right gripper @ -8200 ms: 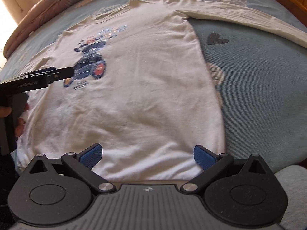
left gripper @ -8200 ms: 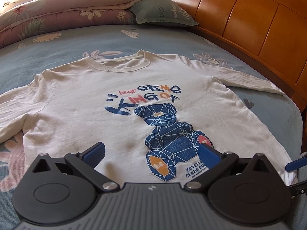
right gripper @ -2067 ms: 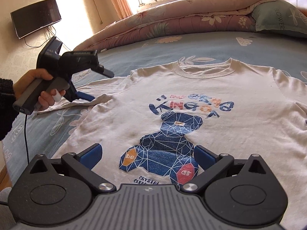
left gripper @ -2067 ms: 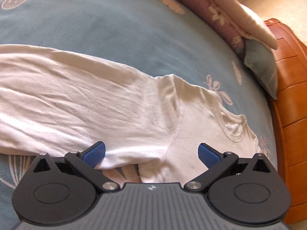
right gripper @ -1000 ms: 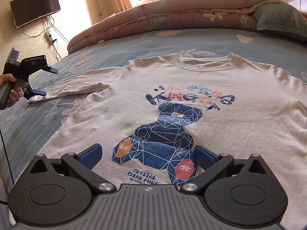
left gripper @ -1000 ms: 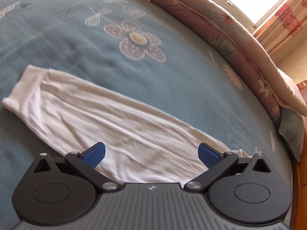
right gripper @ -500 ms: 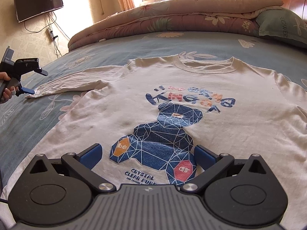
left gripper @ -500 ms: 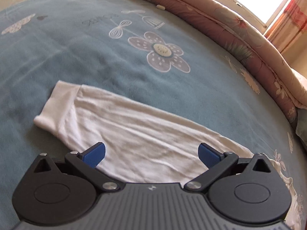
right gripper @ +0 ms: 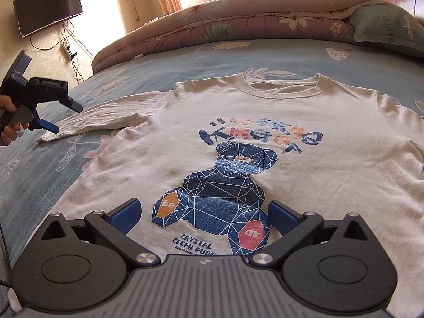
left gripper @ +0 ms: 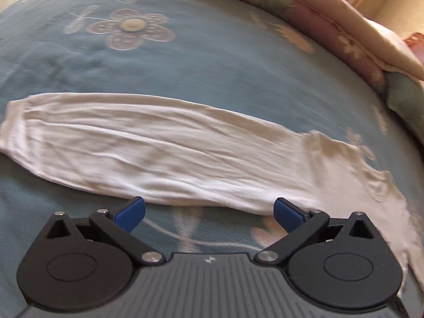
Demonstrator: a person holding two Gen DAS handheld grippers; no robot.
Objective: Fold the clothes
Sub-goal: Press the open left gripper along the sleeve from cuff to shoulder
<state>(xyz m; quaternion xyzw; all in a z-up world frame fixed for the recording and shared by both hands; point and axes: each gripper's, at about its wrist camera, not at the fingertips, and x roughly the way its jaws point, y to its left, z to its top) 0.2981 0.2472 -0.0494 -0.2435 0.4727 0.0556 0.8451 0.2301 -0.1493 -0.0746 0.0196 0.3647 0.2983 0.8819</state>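
Note:
A white long-sleeved shirt (right gripper: pixel 304 143) with a blue geometric bear print lies flat, front up, on the bed. Its left sleeve (left gripper: pixel 164 156) stretches out sideways, the cuff (left gripper: pixel 10 124) at the far left of the left wrist view. My left gripper (left gripper: pixel 209 209) hovers just short of the sleeve's near edge, open and holding nothing; it also shows in the right wrist view, the left gripper (right gripper: pixel 53 116) held in a hand above the sleeve's cuff end. My right gripper (right gripper: pixel 202 213) is open over the shirt's lower front, empty.
The blue flowered bedsheet (left gripper: pixel 185 61) spreads around the shirt. A rolled pink quilt (right gripper: pixel 238 26) and a green pillow (right gripper: pixel 389 23) lie along the far side. A wall-mounted screen (right gripper: pixel 47 8) and cables are at the left.
The left gripper has swung and pulled back, so the whole sleeve lies across its view and its fingers no longer overlap the fabric. The right gripper has barely moved.

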